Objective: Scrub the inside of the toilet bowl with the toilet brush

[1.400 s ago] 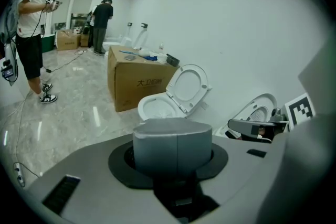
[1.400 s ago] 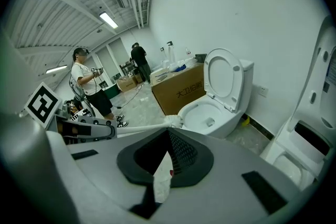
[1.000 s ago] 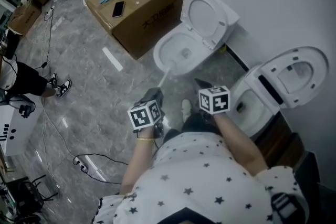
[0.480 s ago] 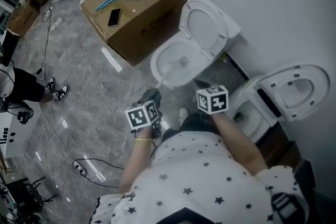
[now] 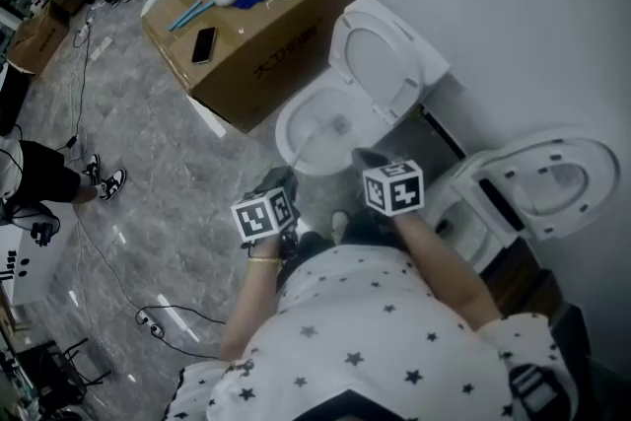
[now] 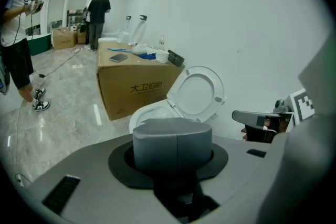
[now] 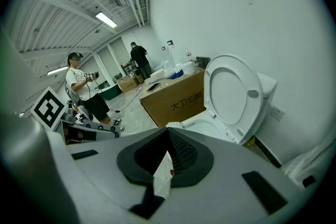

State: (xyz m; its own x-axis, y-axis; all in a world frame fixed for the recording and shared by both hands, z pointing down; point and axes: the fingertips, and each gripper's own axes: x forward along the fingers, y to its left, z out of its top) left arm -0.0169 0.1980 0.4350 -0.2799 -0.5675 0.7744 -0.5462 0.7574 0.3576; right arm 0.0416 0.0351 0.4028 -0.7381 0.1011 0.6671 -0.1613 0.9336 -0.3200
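The toilet brush [image 5: 312, 137] reached down into the open toilet bowl [image 5: 292, 109], its white handle pinched in the left gripper [image 5: 285, 178]. The right gripper [image 5: 368, 159] hung near the rim, tongs pressed together at their tips. A cardboard box [image 5: 258, 36] stood just beside the toilet.

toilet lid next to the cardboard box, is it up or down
Up. The toilet lid leans back toward the wall, the bowl lies open, and the toilet brush reaches into it.
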